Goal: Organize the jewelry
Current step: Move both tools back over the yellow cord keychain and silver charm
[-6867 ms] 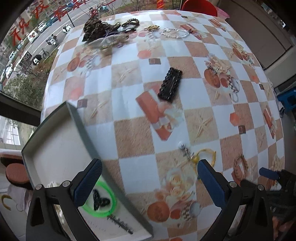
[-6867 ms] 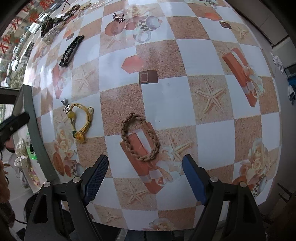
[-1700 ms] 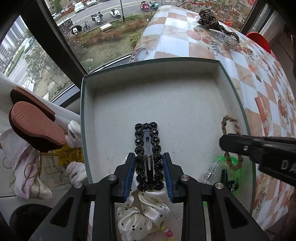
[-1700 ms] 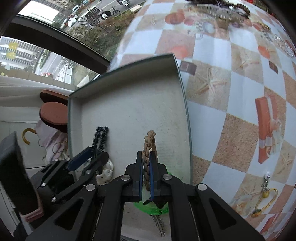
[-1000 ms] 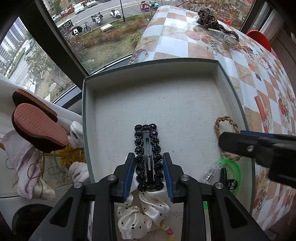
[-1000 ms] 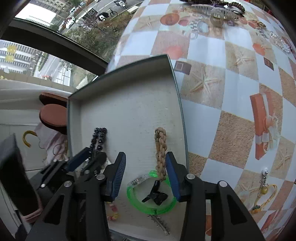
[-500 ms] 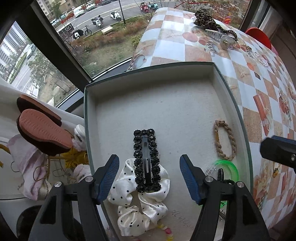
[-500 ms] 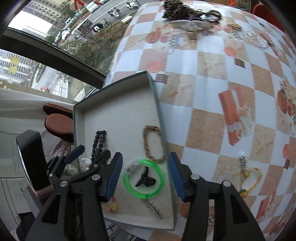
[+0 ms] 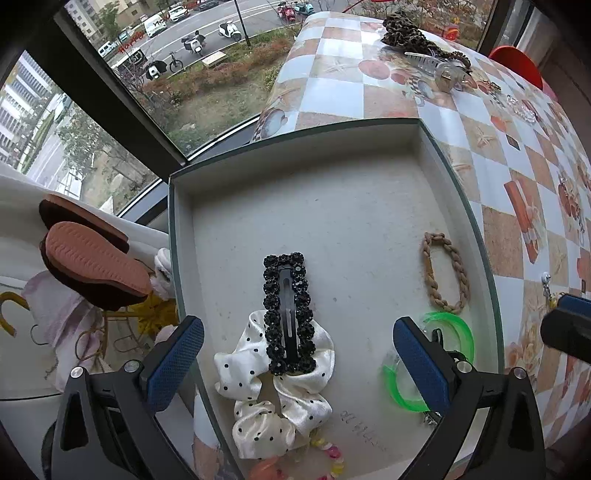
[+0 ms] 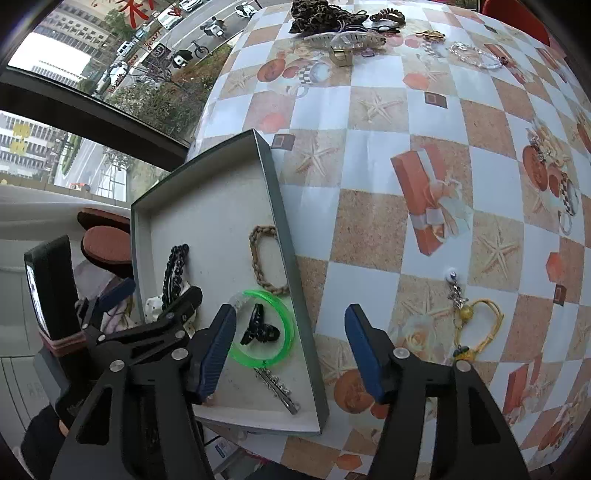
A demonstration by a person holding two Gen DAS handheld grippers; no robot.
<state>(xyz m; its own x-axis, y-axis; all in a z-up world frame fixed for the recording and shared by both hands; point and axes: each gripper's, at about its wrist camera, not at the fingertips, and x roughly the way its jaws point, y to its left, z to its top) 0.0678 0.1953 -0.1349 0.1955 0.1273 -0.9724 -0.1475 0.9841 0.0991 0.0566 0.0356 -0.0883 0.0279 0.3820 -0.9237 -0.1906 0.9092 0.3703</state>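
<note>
Since half a second ago you have spread the left gripper [image 9: 295, 365] wider over the tray [image 9: 295, 155], fingers [image 9: 173, 358] wide apart and holding nothing; the black beaded hair clip [image 9: 288, 314] you had been pinching a second ago now lies free on the tray floor near its near edge, its lower end resting on the white polka-dot scrunchie [image 9: 280, 380]. Your right gripper [image 10: 291, 350] has pulled back further toward the desk [image 10: 369, 110]; its fingers [image 10: 364, 354] are also wide and empty, straddling the tray's right wall. The braided tan bracelet [image 9: 445, 273], dropped from the right gripper, lies flat as an open oval loop just beside the tray's right wall. Below it, at the tray's near right corner, sits the translucent green bangle [image 10: 262, 328] with a small black claw clip [image 10: 258, 328] inside its ring, and a slim silver bar clip [image 10: 277, 387] just beyond it. The tray is a shallow grey-green box with a matte pale floor, set at the desk's left edge. On the checkered oilcloth to the right, a yellow cord bracelet [image 10: 476, 325] with a metal charm lies well apart from the tray. More dark and clear accessories [image 10: 343, 22] are heaped at the desk's far edge.
</note>
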